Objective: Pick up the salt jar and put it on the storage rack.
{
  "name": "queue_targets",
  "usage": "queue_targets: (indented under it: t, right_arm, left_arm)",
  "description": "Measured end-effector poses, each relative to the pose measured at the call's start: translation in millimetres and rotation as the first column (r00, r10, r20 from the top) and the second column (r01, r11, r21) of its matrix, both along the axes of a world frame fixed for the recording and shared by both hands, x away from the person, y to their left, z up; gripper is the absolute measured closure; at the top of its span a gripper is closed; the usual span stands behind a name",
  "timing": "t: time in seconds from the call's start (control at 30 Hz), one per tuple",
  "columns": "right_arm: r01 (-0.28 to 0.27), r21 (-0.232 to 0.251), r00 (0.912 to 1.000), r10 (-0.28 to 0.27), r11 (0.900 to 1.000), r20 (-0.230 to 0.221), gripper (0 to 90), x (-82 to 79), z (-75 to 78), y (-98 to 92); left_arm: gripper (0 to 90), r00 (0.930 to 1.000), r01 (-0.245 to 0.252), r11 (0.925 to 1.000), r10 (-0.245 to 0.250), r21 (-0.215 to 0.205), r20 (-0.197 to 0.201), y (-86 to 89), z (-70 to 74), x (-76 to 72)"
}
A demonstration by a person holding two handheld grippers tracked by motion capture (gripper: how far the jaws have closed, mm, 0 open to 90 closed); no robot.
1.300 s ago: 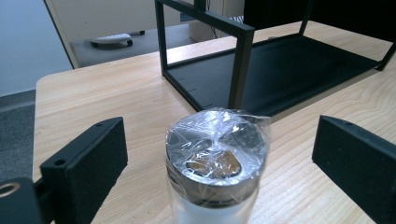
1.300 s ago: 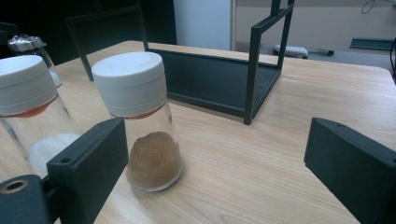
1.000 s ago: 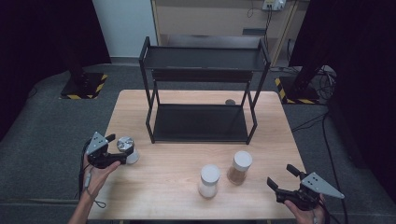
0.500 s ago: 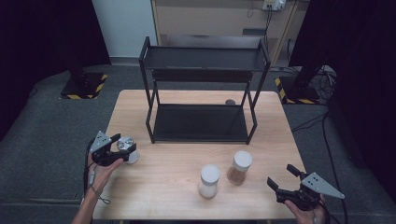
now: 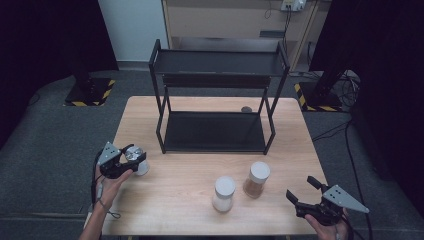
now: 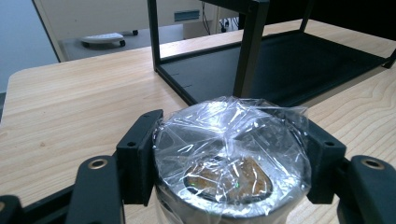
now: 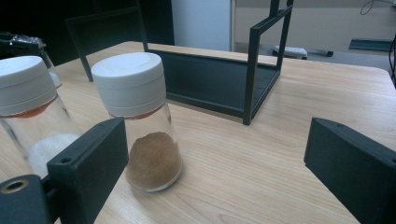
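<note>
A squat jar [image 5: 136,156] with crinkled clear film over its top stands near the table's left edge. My left gripper [image 5: 133,157] has just been closing and is now shut on it; in the left gripper view both pads press the sides of the film-covered jar [image 6: 231,158]. My right gripper [image 5: 301,189] hovers open at the front right corner with nothing between its jaws. Ahead of it stand a white-lidded jar of brown powder [image 5: 257,179] [image 7: 140,116] and a white-lidded jar of white powder [image 5: 223,194] [image 7: 32,107].
A black two-tier rack [image 5: 161,115] stands at the back of the wooden table [image 5: 175,200], its lower shelf [image 5: 215,131] bare. A small dark round thing [image 5: 246,109] lies behind the rack. Dark floor surrounds the table.
The left gripper's jaws have closed onto the film-covered jar, and the hand shifted slightly. The right gripper and the two white-lidded jars have not moved.
</note>
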State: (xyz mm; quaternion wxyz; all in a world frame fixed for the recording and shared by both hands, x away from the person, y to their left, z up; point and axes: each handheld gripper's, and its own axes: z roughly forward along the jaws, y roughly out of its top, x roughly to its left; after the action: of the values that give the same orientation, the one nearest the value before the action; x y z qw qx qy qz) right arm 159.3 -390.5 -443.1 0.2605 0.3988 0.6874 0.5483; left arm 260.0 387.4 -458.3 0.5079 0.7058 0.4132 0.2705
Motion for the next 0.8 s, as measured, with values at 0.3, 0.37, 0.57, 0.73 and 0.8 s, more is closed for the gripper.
queue_targets:
  t: [0.3,0.37,0.57,0.73,0.8]
  right_arm:
    - [0.001,0.001,1.0000,-0.001,1.000,0.000,6.8,0.1,-0.2,0.0]
    - [0.001,0.000,1.0000,-0.001,1.000,0.001,6.8,0.3,-0.4,0.0]
    - [0.000,0.000,1.0000,0.000,1.000,0.000,6.8,0.4,-0.3,0.1]
    - [0.000,-0.001,1.0000,0.000,1.000,0.000,6.8,0.4,-0.1,0.5]
    - [0.000,-0.001,1.0000,0.000,1.000,-0.001,6.8,0.5,-0.1,0.4]
  left_arm:
    - [33.3,1.0000,0.003,0.9999,-0.003,-0.017,-0.003,3.5,-0.3,0.0]
    - [33.3,1.0000,0.003,0.9998,-0.003,-0.022,-0.003,4.2,-0.7,-0.1]
    - [33.3,0.9992,0.039,0.9990,-0.039,-0.020,0.008,8.3,4.0,-0.8]
    - [33.3,0.9967,0.079,0.9968,-0.079,-0.014,0.017,8.4,11.2,0.6]
    - [33.3,0.9932,0.115,0.9933,-0.114,-0.013,0.022,8.5,16.7,3.4]
